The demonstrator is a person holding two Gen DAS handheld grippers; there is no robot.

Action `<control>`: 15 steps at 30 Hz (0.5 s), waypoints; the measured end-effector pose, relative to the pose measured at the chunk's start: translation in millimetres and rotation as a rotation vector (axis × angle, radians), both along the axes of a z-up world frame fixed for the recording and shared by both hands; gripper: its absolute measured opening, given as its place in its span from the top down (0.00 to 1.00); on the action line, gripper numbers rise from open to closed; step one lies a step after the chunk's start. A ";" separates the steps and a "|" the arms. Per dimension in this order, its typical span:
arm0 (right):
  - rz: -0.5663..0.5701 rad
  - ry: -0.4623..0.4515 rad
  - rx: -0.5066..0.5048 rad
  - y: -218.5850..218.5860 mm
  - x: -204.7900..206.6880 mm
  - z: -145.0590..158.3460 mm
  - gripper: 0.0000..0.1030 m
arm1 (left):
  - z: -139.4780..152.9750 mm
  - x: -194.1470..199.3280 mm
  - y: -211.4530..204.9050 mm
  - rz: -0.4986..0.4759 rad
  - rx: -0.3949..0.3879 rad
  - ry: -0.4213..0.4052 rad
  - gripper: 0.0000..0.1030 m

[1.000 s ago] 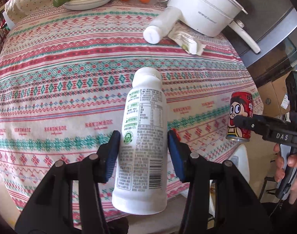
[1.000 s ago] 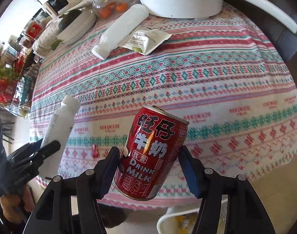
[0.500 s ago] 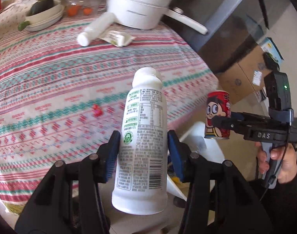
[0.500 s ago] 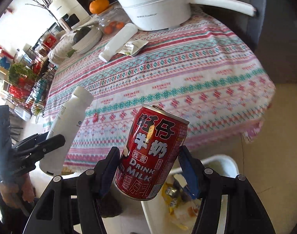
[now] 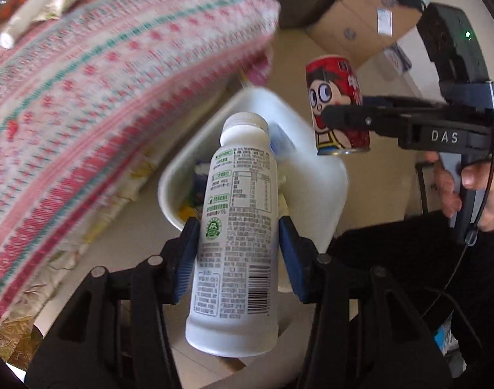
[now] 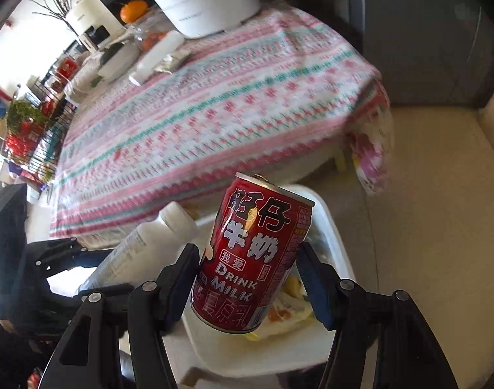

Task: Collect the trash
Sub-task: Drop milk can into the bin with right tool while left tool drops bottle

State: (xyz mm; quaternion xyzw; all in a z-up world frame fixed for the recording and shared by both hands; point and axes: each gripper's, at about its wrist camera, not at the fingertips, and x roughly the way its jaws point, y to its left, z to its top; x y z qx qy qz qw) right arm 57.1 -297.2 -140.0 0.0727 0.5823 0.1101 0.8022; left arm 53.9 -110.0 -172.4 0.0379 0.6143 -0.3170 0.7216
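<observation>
My left gripper [image 5: 239,256] is shut on a white plastic bottle [image 5: 237,233] with a printed label, held over the white trash bin [image 5: 321,194] on the floor. My right gripper [image 6: 250,278] is shut on a red drink-milk can [image 6: 252,259], held above the same bin [image 6: 331,243], which holds wrappers and scraps. The can [image 5: 339,110] and the right gripper show in the left wrist view, up and to the right of the bottle. The bottle [image 6: 143,253] shows left of the can in the right wrist view.
A table with a patterned red and green cloth [image 6: 214,103] stands beside the bin. On it lie another white bottle [image 6: 156,56], a wrapper [image 6: 175,60], a white pot [image 6: 208,3] and plates. Cardboard boxes [image 5: 367,19] stand on the floor beyond.
Both grippers have moved off the table's edge and down, carrying the bottle and the can over the trash bin. Both stay shut on their items.
</observation>
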 end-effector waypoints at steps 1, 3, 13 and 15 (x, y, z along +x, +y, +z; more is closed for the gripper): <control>-0.003 0.010 -0.006 -3.6 -3.2 -4.3 0.39 | -5.9 -0.2 -6.0 -0.004 0.006 0.020 0.50; -0.007 0.037 -0.023 -12.2 -9.8 -15.8 0.39 | -15.0 1.1 -17.7 -0.023 0.020 0.041 0.50; -0.029 0.113 -0.061 -36.0 -25.4 -44.1 0.39 | -44.2 3.8 -62.5 -0.126 0.117 0.133 0.51; -0.029 0.119 -0.062 -38.1 -25.1 -45.7 0.39 | -43.9 -2.0 -66.7 -0.150 0.128 0.126 0.51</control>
